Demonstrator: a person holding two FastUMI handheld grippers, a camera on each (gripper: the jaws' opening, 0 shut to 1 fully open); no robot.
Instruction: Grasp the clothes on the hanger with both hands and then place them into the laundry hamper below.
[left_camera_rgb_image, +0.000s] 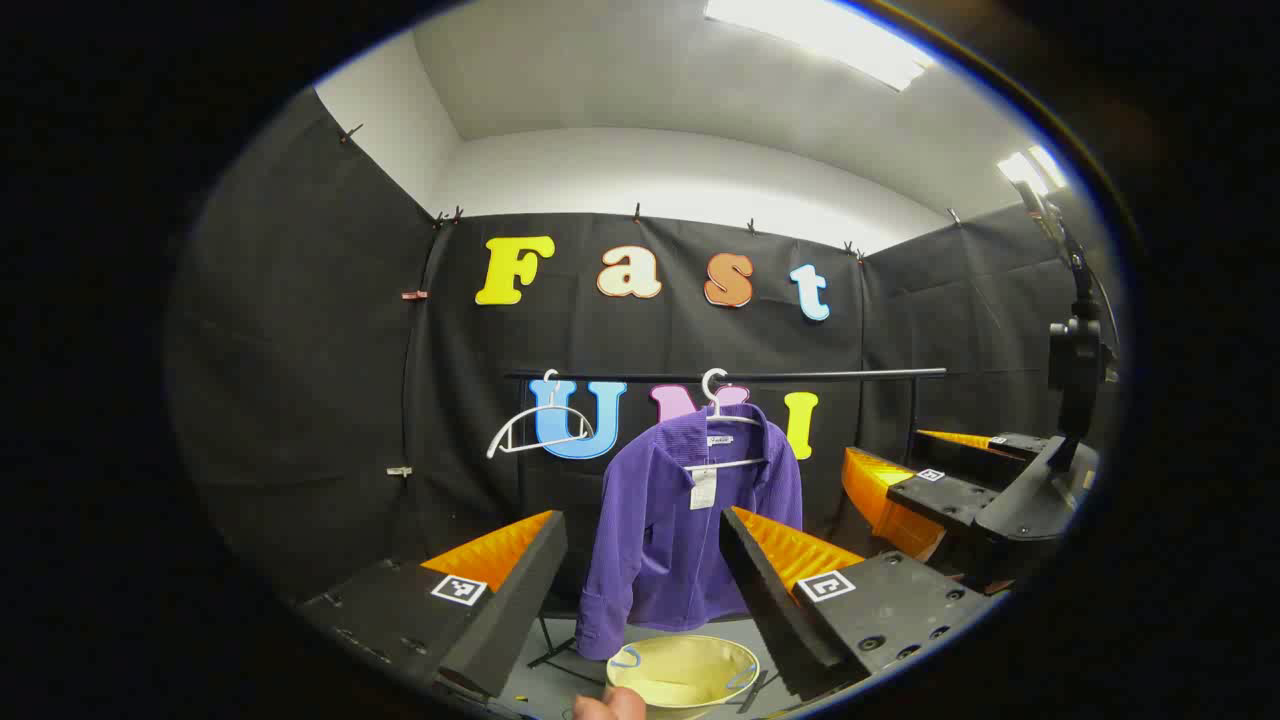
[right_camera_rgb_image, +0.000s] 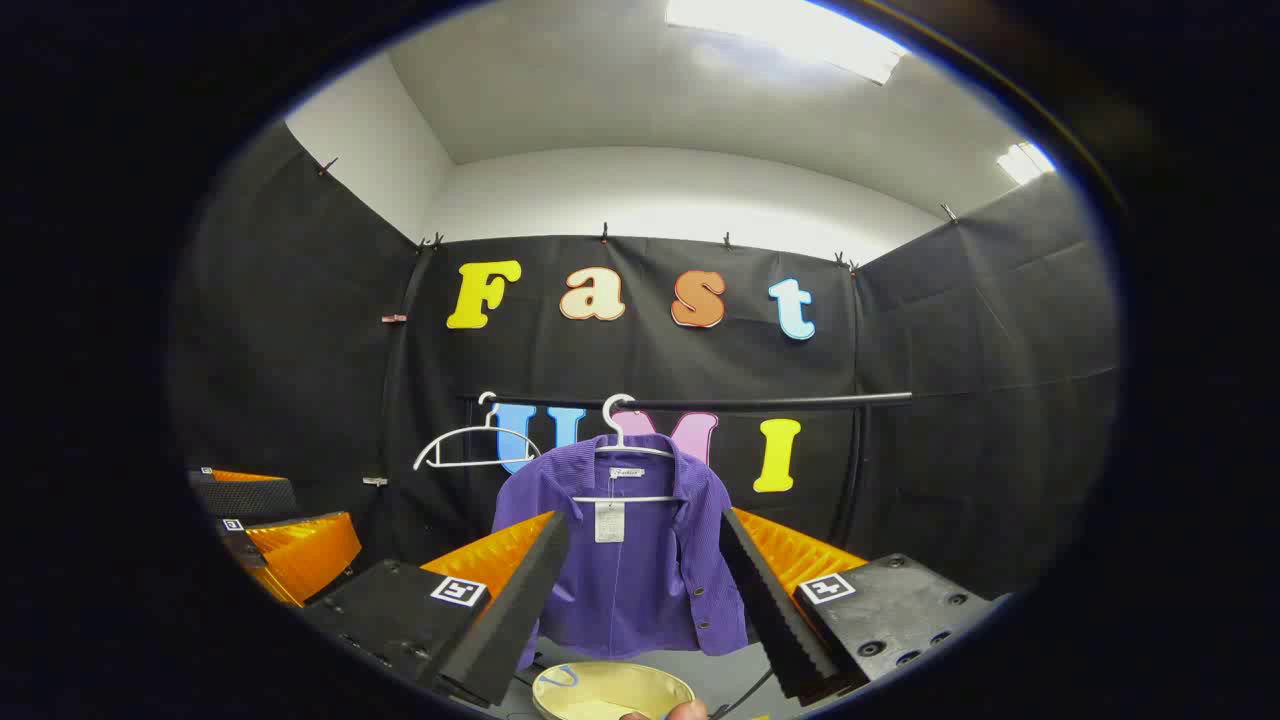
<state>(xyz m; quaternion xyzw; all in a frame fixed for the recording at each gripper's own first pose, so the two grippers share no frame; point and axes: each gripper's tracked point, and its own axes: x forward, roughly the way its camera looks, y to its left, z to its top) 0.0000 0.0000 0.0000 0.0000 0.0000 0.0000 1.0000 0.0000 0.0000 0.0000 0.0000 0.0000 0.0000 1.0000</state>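
Observation:
A purple jacket hangs on a white hanger from a black rail. Below it on the floor stands a pale yellow laundry hamper. My left gripper is open, well short of the jacket, which shows between its fingers. My right gripper is open too and also apart from the jacket. In the left gripper view the right gripper appears at the right edge. In the right gripper view the left gripper appears at the left edge.
An empty white hanger hangs on the rail left of the jacket. A black stand rises at the right in the left gripper view. A fingertip shows at the bottom edge of each view.

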